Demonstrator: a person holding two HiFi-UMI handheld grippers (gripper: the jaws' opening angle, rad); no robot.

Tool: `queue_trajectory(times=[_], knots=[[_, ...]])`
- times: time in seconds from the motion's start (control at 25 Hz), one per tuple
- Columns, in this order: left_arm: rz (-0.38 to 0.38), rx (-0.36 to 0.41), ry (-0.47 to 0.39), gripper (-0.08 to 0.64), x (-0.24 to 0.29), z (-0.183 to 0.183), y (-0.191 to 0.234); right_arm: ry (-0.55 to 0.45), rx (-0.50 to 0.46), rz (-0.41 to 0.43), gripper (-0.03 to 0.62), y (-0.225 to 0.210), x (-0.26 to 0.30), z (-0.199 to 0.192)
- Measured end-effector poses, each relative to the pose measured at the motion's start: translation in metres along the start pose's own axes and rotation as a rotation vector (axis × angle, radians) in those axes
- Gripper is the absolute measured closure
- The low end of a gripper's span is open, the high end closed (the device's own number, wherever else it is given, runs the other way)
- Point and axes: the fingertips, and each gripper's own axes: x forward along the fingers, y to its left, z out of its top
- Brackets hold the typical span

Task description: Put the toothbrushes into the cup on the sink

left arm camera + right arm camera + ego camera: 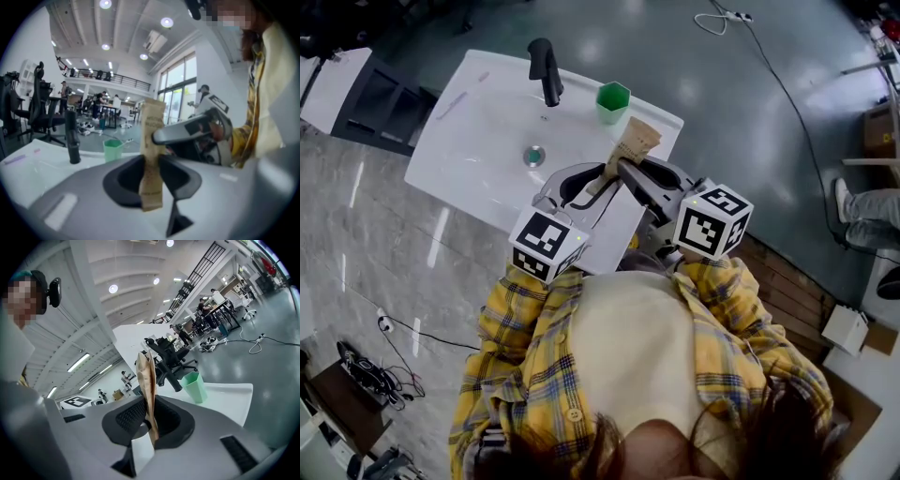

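Observation:
A brown paper toothbrush packet (636, 142) is held up over the front edge of the white sink (478, 141). My left gripper (592, 184) is shut on the packet's lower part (152, 159), which stands upright between its black pads. My right gripper (623, 169) comes in from the right, shut on the same packet (147, 390) edge-on. In the left gripper view the right gripper (161, 136) clamps the packet higher up. The green cup (613, 101) stands empty on the sink's back ledge, beside the black faucet (546, 70). The packet's contents are hidden.
A thin lilac item (452, 103) lies on the sink's left ledge, and the drain (534, 156) sits mid-basin. A cable (769, 56) runs across the grey floor behind. A person's legs (862, 211) and boxes (846, 328) are at the right.

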Motion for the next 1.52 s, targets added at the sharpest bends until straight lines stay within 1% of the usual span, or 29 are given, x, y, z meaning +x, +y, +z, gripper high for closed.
queue_trajectory(times=[0.84,1.28,1.4,1.52], knots=[[-0.040,-0.067,-0.046,0.525,-0.007,0.006,-0.002,-0.033,0.001,0.025,0.543,0.008,-0.001,0.004],[-0.034,-0.112,-0.079,0.541,-0.014,0.008,-0.001,-0.038,-0.015,0.045,0.542,0.016,-0.003,0.004],[-0.038,-0.134,-0.092,0.541,-0.015,0.008,-0.002,-0.040,-0.022,0.055,0.541,0.017,-0.003,0.003],[-0.055,-0.172,-0.112,0.543,-0.018,0.009,-0.003,-0.047,-0.025,0.069,0.540,0.022,-0.005,0.005]])
